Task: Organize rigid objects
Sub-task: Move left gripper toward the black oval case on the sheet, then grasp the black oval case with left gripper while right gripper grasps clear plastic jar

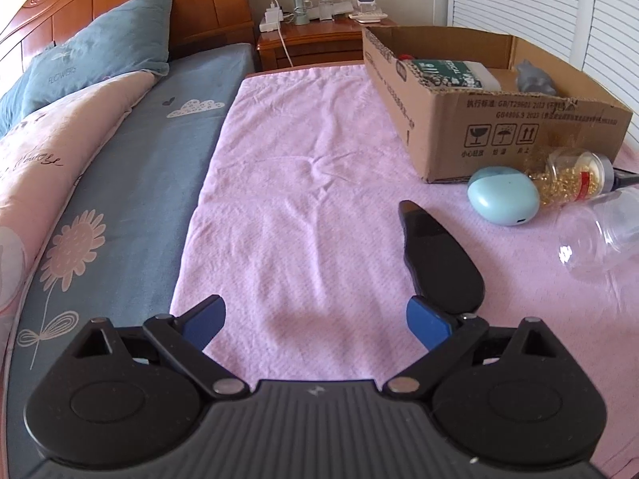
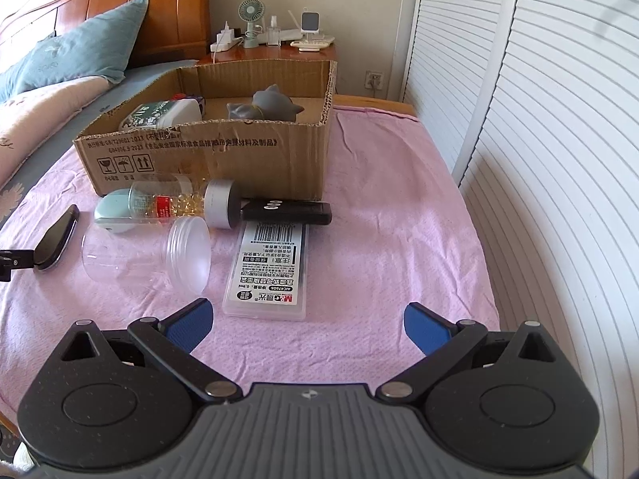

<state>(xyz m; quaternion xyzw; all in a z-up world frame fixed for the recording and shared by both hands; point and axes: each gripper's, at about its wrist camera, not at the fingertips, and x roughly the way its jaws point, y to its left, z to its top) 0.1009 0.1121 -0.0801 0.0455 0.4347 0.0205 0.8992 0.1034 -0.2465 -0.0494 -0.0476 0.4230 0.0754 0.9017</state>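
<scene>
Hovering over the pink towel, I hold both grippers, left and right, spread wide and empty. The pen case lies nearest; I'd pinch its long sides squarely, then carry it to the box beyond.

- The clear jar is cut off by the right edge of the left view.
- The red item in the box is mostly hidden behind the green pack.
- The teal case is partly covered by the capsule bottle.
- Nightstand items at upper centre are too small to be told.
</scene>
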